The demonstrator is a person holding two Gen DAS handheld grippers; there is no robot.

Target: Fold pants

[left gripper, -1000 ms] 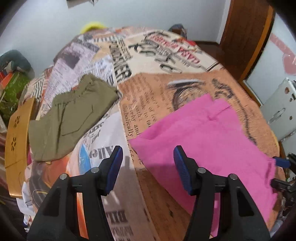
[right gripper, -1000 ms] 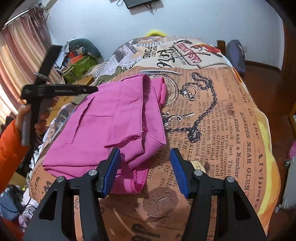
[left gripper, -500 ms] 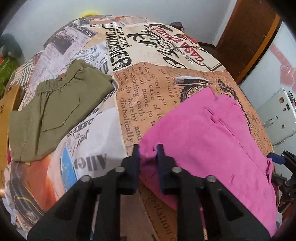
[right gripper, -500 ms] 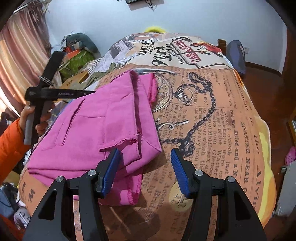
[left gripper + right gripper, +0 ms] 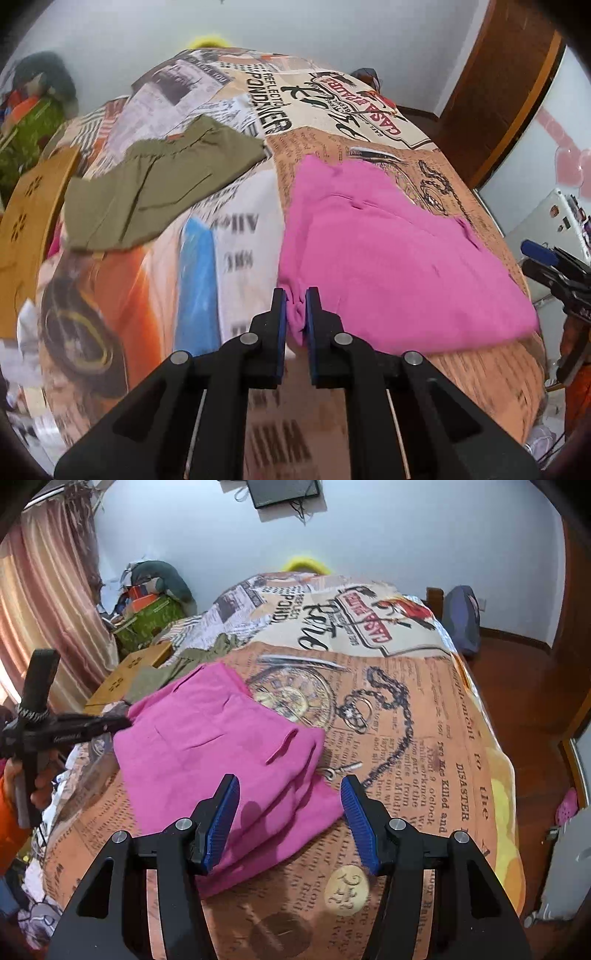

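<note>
The pink pants (image 5: pixel 388 251) lie partly folded on the printed bedspread (image 5: pixel 236 236). My left gripper (image 5: pixel 295 297) has its jaws closing, and its blue pads pinch the pants' near corner between them. In the right wrist view the same pink pants (image 5: pixel 214 746) lie left of centre, and the left gripper (image 5: pixel 110 722) holds their far left edge. My right gripper (image 5: pixel 290 781) stands open just above the pants' near right edge with nothing pressed between its pads. Its blue tip (image 5: pixel 535 251) shows at the right of the left wrist view.
Olive green pants (image 5: pixel 155 192) lie on the bedspread to the left of the pink ones. A wooden panel (image 5: pixel 26 229) stands at the bed's left side. A green box (image 5: pixel 151 622) and clutter sit by the curtain; a dark bag (image 5: pixel 461 616) leans by the far wall.
The left gripper went from wide open beside the pink pants to closed on their corner, and moved across with it. The pants look more bunched. The right gripper stayed open and rose a little.
</note>
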